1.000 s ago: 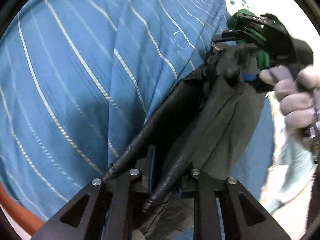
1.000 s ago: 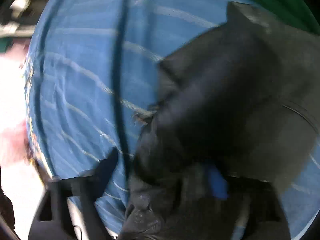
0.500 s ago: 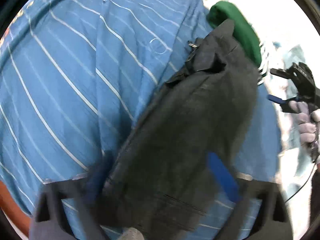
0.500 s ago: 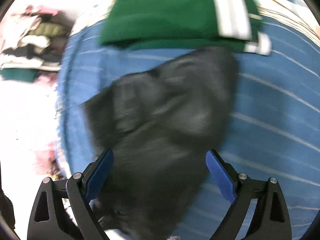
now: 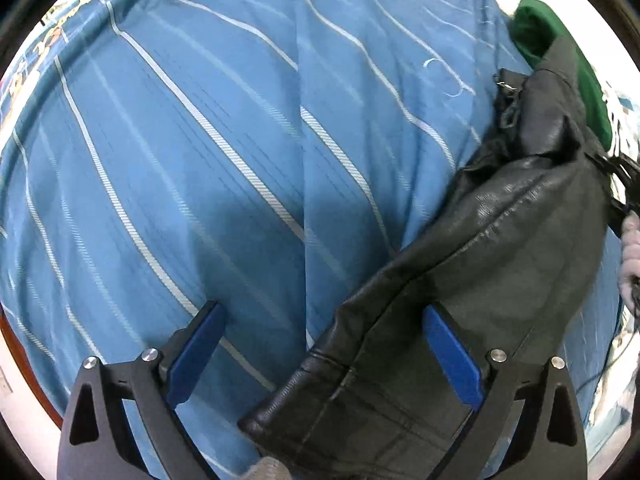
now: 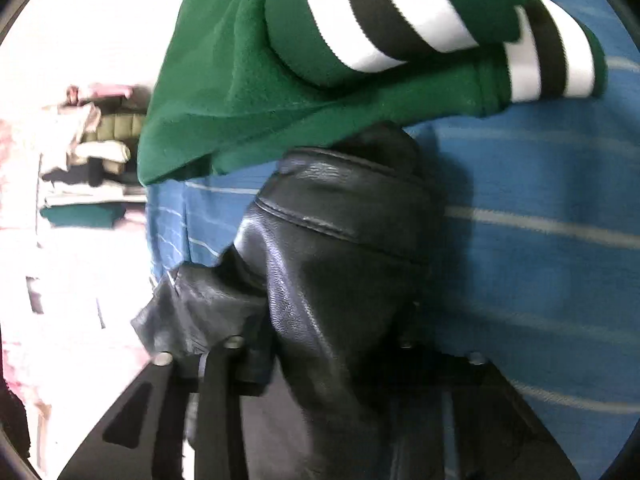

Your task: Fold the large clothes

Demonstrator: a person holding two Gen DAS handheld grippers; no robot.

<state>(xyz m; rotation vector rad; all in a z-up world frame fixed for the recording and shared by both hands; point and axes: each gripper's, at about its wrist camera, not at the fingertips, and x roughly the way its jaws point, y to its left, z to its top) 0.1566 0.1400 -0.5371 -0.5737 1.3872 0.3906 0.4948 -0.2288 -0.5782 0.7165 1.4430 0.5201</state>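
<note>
1. Left wrist view showed my left gripper (image 5: 322, 354) with its two blue-padded fingers (image 5: 194, 350) spread wide apart and clamped on nothing.
2. A black, glossy leather jacket (image 5: 496, 256) lay folded into a long bundle on a blue bedsheet with thin white stripes (image 5: 200, 140). Its near end sat between my left fingers, closer to the right-hand pad, and the pictures did not settle whether that pad touched it.
3. The left-hand pad hung over bare striped sheet, apart from the leather.
4. From my left fingers the jacket ran forward and to the right. A metal zip pull (image 5: 505, 87) showed at its far end, just beside a green fleece garment (image 5: 536, 36) at the sheet's far right corner.
5. At the far right edge of that view, my gloved right hand (image 5: 630, 252) showed in part, close against the jacket's side.
6. Right wrist view showed my right gripper (image 6: 320, 350) with its fingers drawn together and clamped on the black leather jacket (image 6: 328, 264). The leather bunched over and between them, hiding the pads.
7. Beyond my right fingers the jacket's far fold met the green fleece garment (image 6: 240, 92), whose white and black striped cuffs (image 6: 544, 68) lay ahead and to the right.
8. Striped blue sheet (image 6: 540, 248) stretched to the right of my right fingers. To the left, well apart, a blurred stack of folded clothes (image 6: 92, 148) stood against a bright background.
</note>
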